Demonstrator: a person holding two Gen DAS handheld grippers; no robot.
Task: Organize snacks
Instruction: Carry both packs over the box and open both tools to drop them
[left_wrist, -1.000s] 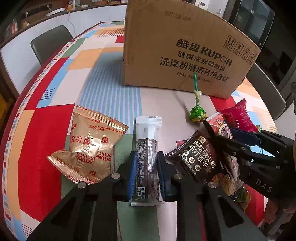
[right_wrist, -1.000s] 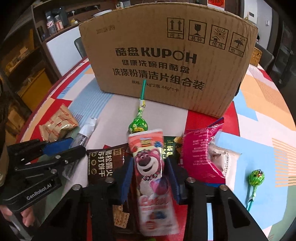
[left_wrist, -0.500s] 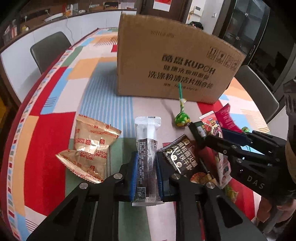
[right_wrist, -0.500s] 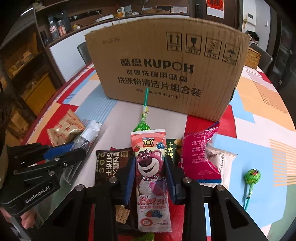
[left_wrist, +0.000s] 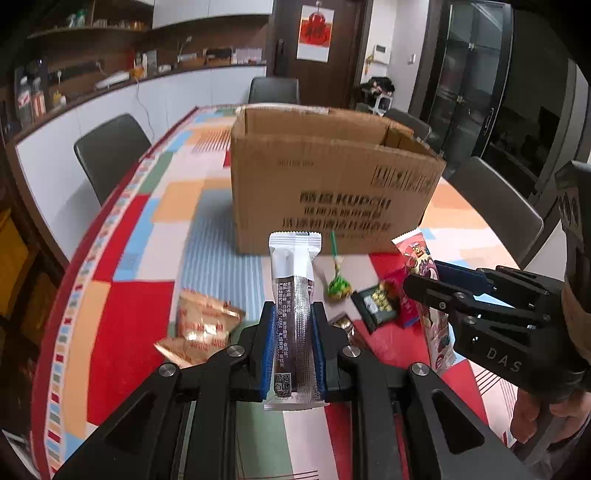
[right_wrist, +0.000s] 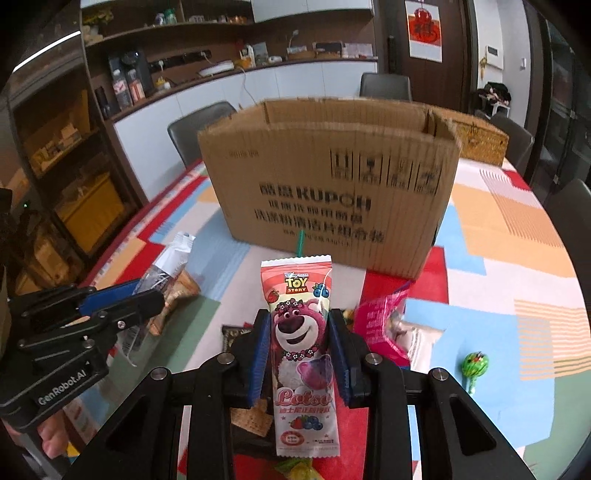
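Observation:
My left gripper (left_wrist: 293, 334) is shut on a slim brown-and-white snack bar (left_wrist: 294, 291), held up off the table. My right gripper (right_wrist: 300, 339) is shut on a pink Lotso candy packet (right_wrist: 301, 339), also lifted. The open cardboard box (left_wrist: 332, 184) stands just beyond both, its top open (right_wrist: 332, 162). On the table lie a gold biscuit packet (left_wrist: 201, 325), a green lollipop (left_wrist: 339, 286), a dark cracker pack (left_wrist: 376, 306), a magenta packet (right_wrist: 380, 317) and a second green lollipop (right_wrist: 475, 365). Each gripper shows in the other's view: the right gripper (left_wrist: 424, 286), the left gripper (right_wrist: 147, 291).
The table wears a colourful patchwork cloth (left_wrist: 122, 258) with a curved edge on the left. Grey chairs (left_wrist: 110, 155) stand around it, one behind the box (right_wrist: 386, 86). A woven basket (right_wrist: 480, 142) sits behind the box at right. A hand (right_wrist: 55, 439) holds the left gripper.
Both grippers have risen with their packets still held. The box's open top has come into view, and the snacks on the table look smaller and lower.

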